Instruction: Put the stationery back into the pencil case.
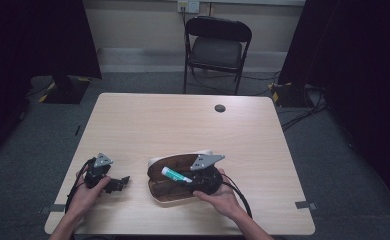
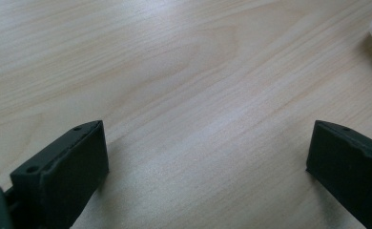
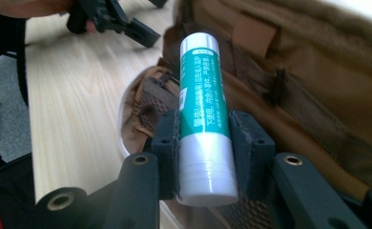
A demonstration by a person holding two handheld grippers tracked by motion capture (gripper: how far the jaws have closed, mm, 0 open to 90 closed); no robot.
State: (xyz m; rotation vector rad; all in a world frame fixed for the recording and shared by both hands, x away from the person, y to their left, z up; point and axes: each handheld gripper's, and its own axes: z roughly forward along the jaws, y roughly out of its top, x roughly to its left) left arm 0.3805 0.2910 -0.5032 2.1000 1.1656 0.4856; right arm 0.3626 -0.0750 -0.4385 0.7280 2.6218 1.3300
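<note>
I see the surface [image 1: 183,120] mid-frame in the high view, brown pouch [image 1: 170,182] lower centre. My right tool [image 3: 204,143] clamps a green-white tube [image 3: 204,102] over the pouch; the right gripper view reveals inner mesh. Left tool [image 2: 205,157], lower left, gapes empty on bare wood.

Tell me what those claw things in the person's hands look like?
Both are chunky and black. The left claw and the right claw each wear a grey three-cornered plate on top, and black cables trail back from them. Each has two blocky black jaws with small screw holes. The forearms are bare.
</note>
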